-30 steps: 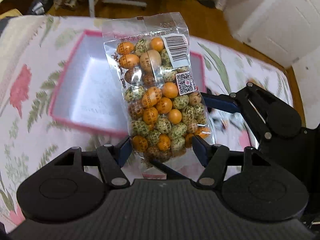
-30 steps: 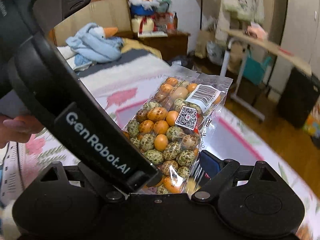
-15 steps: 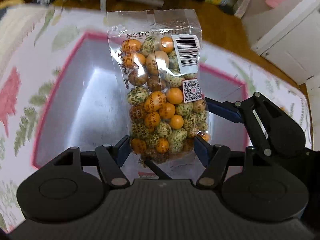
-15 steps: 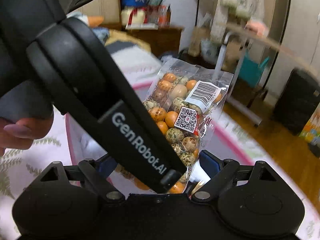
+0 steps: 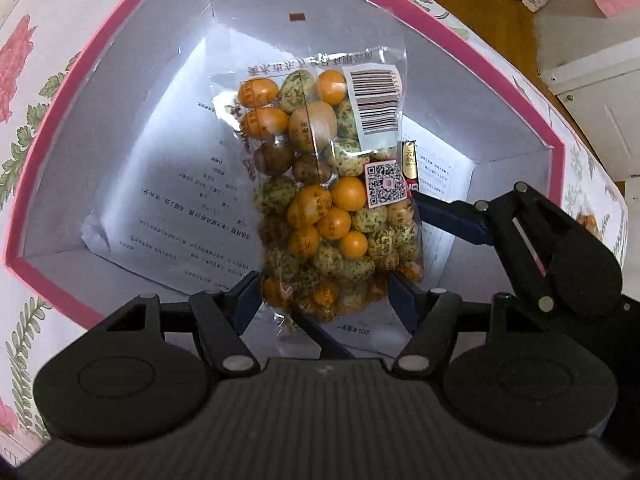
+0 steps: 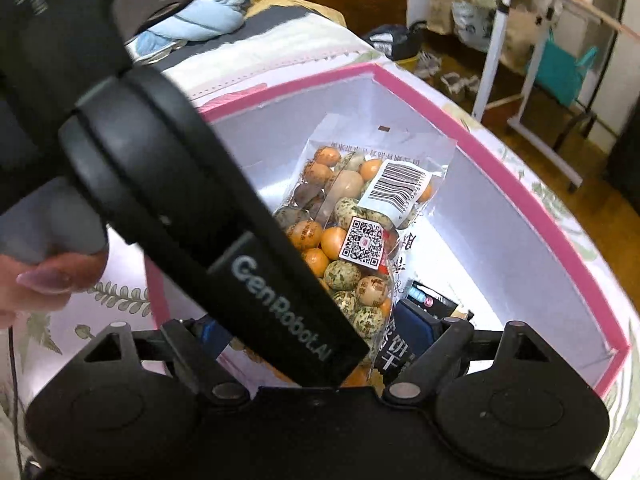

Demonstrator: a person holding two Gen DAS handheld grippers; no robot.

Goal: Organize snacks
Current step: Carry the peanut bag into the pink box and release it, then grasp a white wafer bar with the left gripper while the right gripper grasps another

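Left hand-held gripper [image 5: 324, 296], marked "GenRobot.AI", pinches the snack bag [image 5: 332, 196]; barcode, QR sticker.

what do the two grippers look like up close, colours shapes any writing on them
Both are matte black plastic. The left gripper has a ribbed body, two round discs, scissor-like links with silver rivets and dark blue fingers. The right gripper is built the same. A black bar with pale GenRobot.AI lettering crosses the right wrist view.
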